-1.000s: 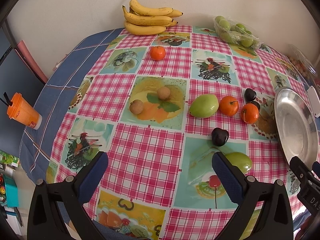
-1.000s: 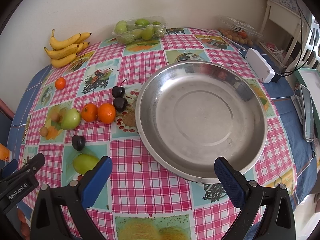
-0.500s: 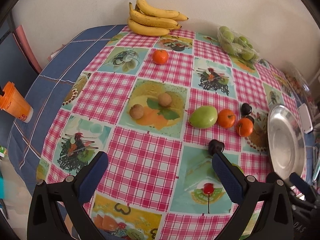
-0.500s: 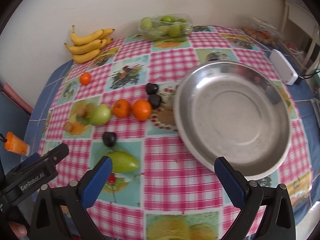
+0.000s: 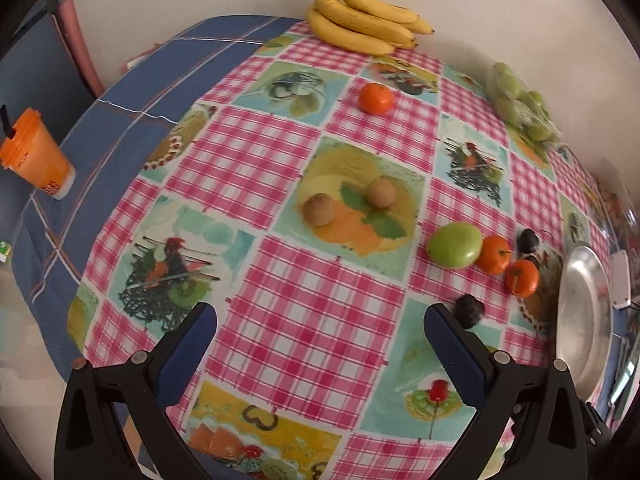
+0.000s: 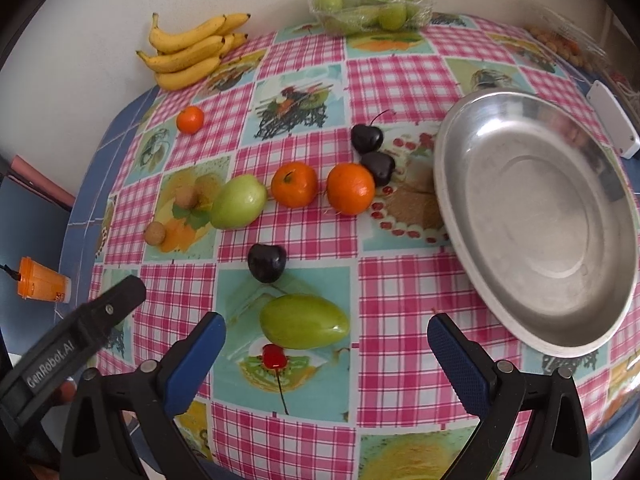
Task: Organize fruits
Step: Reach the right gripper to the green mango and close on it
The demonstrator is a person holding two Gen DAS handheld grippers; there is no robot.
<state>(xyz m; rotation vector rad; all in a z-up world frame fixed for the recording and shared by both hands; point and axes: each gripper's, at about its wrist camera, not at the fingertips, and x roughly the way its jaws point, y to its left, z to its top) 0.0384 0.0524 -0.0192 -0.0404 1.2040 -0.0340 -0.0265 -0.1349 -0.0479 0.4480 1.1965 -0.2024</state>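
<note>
I have both grippers hanging over the near edge of the table, jaws spread wide and nothing in either, so no fruit is lifted yet. My right gripper (image 6: 326, 344) frames the mango (image 6: 304, 322), a smooth, waxy green oval lying just ahead, between its blue ribbed pads (image 6: 196, 354); I judge it the natural first pick. Right of that gripper sits the plate (image 6: 536, 216), a shallow, dull steel dish with a raised rim, bare inside, probably where the fruit is meant to go.

My left gripper (image 5: 320, 344) faces mostly bare cloth (image 5: 304, 312), a glossy pink-checked oilcloth with printed fruit panels. Just past its right pad lies a dark cherry (image 5: 469, 310), round and glossy. Further ahead are two rough brown balls (image 5: 319, 209), which could be longans, and off to the right a smooth green apple (image 5: 454, 245) touching one of two oranges (image 5: 495, 254) with dimpled skin.

Far ahead a small tangerine (image 5: 375, 98) sits alone, with bananas (image 5: 366, 24) against the wall and a clear pack of green fruit (image 5: 520, 104) to the far right.
</note>
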